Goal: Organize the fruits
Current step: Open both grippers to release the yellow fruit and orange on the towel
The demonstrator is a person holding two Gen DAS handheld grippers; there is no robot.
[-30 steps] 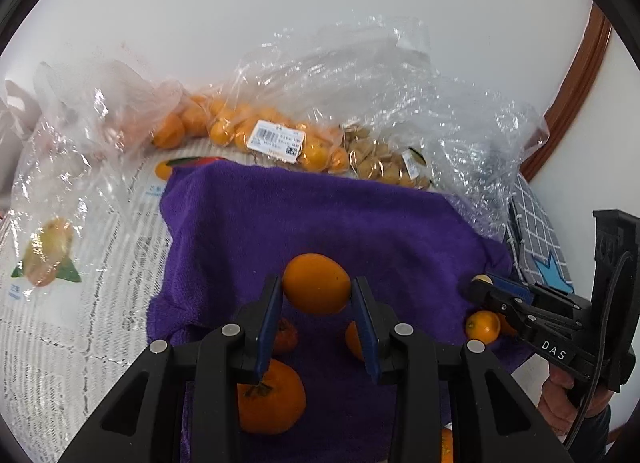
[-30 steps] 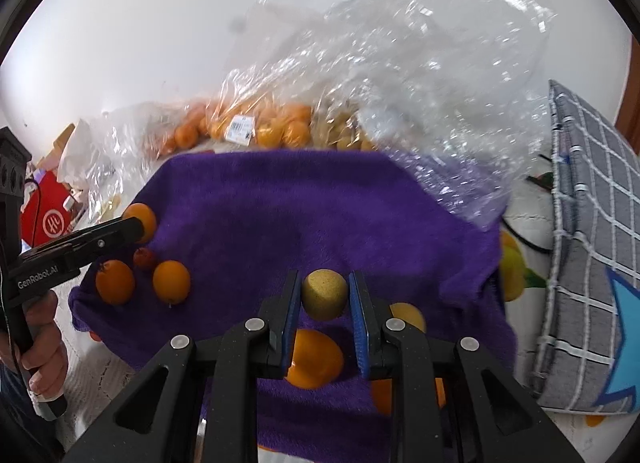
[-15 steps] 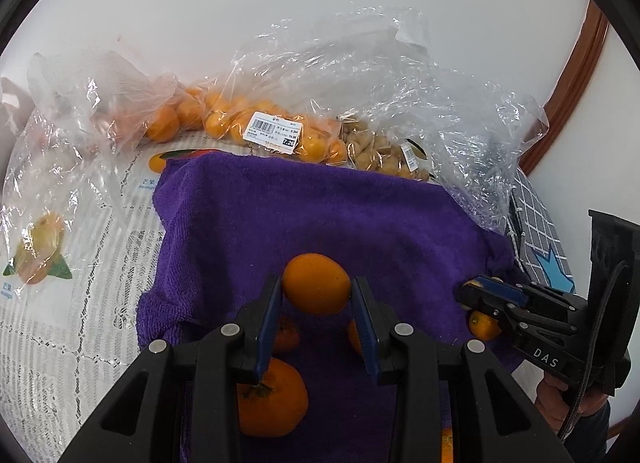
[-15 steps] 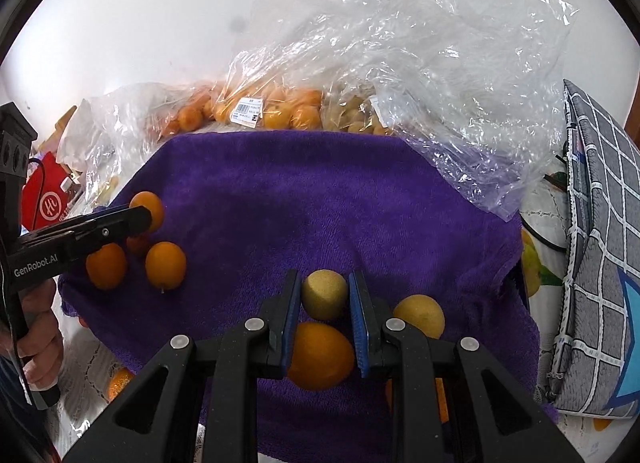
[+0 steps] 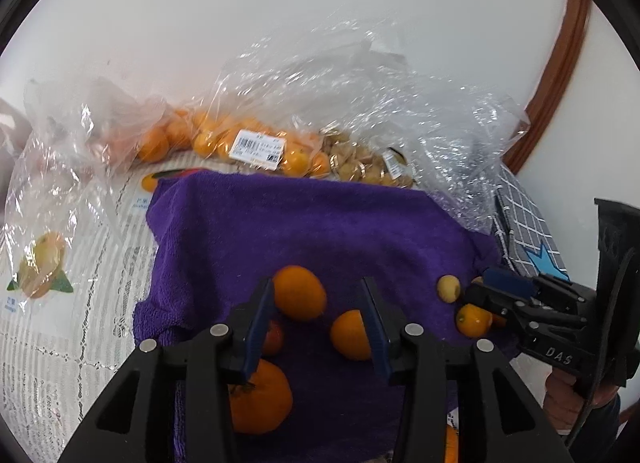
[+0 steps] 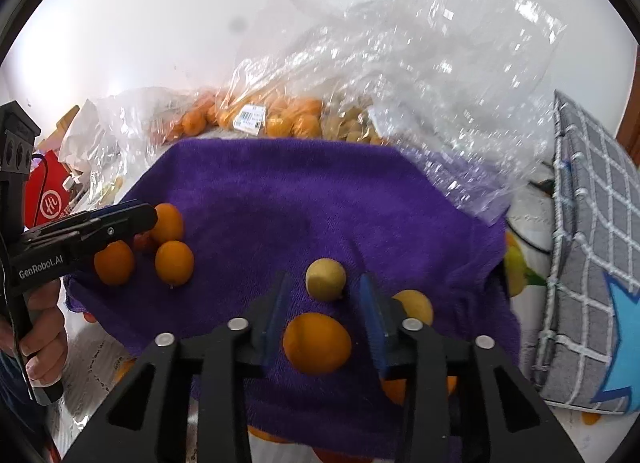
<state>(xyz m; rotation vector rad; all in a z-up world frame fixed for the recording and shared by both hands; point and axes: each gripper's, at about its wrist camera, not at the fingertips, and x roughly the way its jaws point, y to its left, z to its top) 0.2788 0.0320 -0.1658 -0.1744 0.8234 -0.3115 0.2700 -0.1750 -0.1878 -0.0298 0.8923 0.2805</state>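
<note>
We're at the release step on both sides, each hand dropping one fruit onto the purple towel (image 5: 320,231).

Left gripper (image 5: 318,315): jaws opening, fingers spread, an orange (image 5: 299,293) between them, touching only the left pad or just clear of it; can't tell which. It sits beside three other orange fruits near the towel's left front edge, so that looks like the orange group.

Right gripper (image 6: 324,303): jaws opening too, fingers spread, a small yellow fruit (image 6: 325,279) loose between the tips, no pad on it. A second yellow fruit (image 6: 416,305) lies just right of it, a bigger orange (image 6: 317,343) right below the jaws.

Next move, as we judge it: lift both grippers straight back without nudging the round fruit, which may roll on the towel, then go for the next stray piece.

Surface: towel over a white lace-pattern tablecloth (image 5: 60,343). Behind it, clear plastic bags (image 5: 360,103) of small oranges and pale nuts or husked fruit against a white wall (image 5: 280,3). Far right, a grey checked cushion (image 6: 592,243).
</note>
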